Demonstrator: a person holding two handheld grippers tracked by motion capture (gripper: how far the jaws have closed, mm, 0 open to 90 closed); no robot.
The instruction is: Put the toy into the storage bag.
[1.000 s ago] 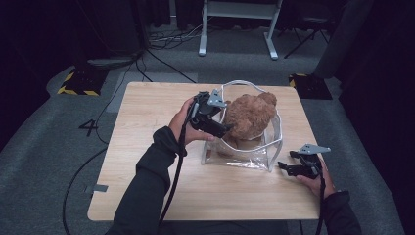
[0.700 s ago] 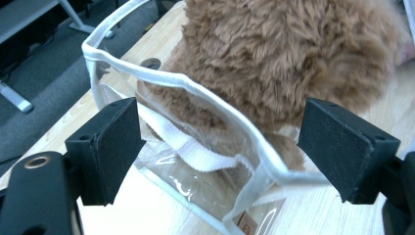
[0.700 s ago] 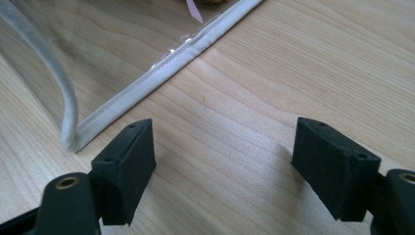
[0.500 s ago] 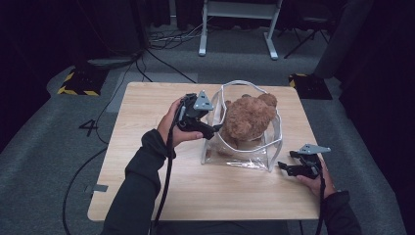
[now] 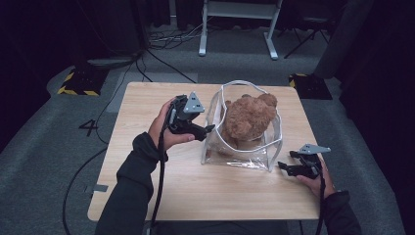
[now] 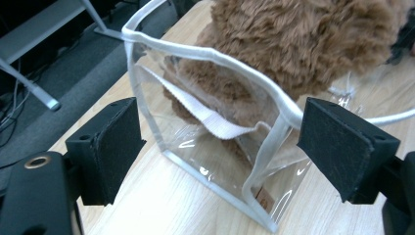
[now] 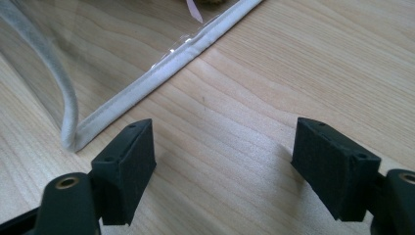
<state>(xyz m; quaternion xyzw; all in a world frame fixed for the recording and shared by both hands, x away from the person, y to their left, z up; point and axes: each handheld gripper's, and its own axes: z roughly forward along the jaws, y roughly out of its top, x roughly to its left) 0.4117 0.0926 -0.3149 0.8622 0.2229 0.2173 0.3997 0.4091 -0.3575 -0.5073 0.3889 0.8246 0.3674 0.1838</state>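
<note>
- The lower part of the brown plush bear sits behind the wrinkled clear plastic of the bag, so its legs are hard to make out from the high view; in the left gripper view the bear's top is cut off by the frame edge.
- In the right gripper view the bag is cut off too: just one bottom corner with its white piping comes in from the upper left.
- The bag is transparent, edged in white trim, with white webbing handles; it stands upright near the middle of the wooden surface with its mouth open and the bear inside, head above the rim.
- The left gripper is held just beside the bag's left wall, jaws spread wide with nothing between them; whether a tip touches the plastic cannot be told.
- The right gripper rests low near the bag's front right corner, jaws also spread apart, over bare wood.
- The left gripper view reveals a small tan label low inside the bag's near corner and a loose handle strap hanging within, details lost from above.
- The high view alone gives the dark sleeves, trailing cables and grey floor around the surface.
</note>
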